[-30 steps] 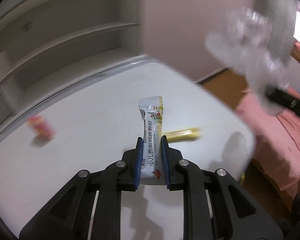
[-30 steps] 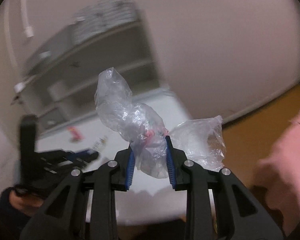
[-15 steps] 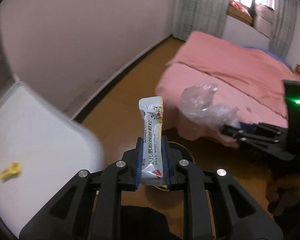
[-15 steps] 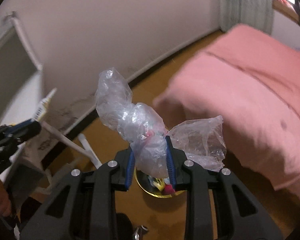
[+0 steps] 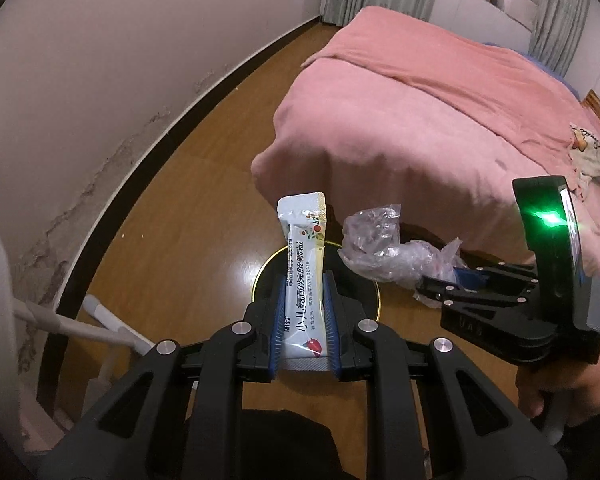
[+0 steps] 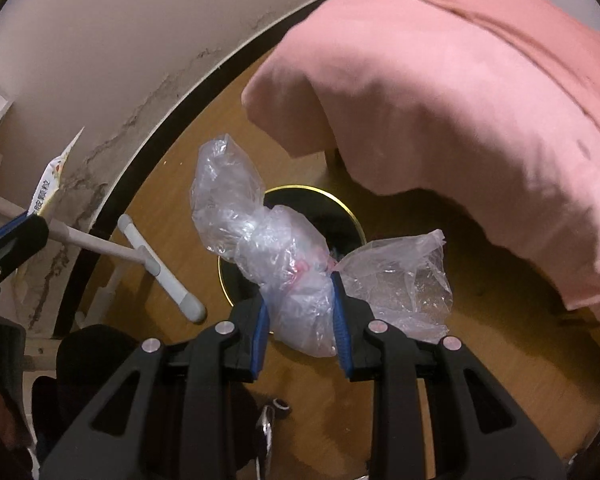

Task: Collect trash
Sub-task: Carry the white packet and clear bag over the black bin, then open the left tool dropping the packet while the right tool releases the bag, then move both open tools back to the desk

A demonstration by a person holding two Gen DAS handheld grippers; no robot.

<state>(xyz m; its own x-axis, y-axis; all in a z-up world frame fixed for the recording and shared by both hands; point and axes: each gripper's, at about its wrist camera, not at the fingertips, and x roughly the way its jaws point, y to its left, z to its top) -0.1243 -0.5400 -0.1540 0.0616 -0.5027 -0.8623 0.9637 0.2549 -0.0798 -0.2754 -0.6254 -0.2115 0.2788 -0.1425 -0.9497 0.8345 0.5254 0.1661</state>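
My left gripper (image 5: 303,322) is shut on a white sachet (image 5: 305,276) with printed text, which stands upright between the blue pads. Below it on the wooden floor sits a black bin with a gold rim (image 5: 377,300), mostly hidden by the sachet. My right gripper (image 6: 300,312) is shut on a crumpled clear plastic bag (image 6: 276,256), held above the same bin (image 6: 354,216). In the left wrist view the right gripper (image 5: 440,280) comes in from the right with the bag (image 5: 380,248) over the bin. The sachet (image 6: 46,192) shows at the left edge of the right wrist view.
A bed with a pink cover (image 5: 440,112) stands close behind the bin; its edge (image 6: 460,100) overhangs the floor. A white wall with a dark skirting (image 5: 148,152) runs along the left. White furniture legs (image 6: 156,264) stand left of the bin. A person's hand (image 5: 572,388) holds the right gripper.
Both grippers have swung away from the white table and come down over the bin on the floor, each keeping its hold. The bin now lies right below the sachet and the bag.
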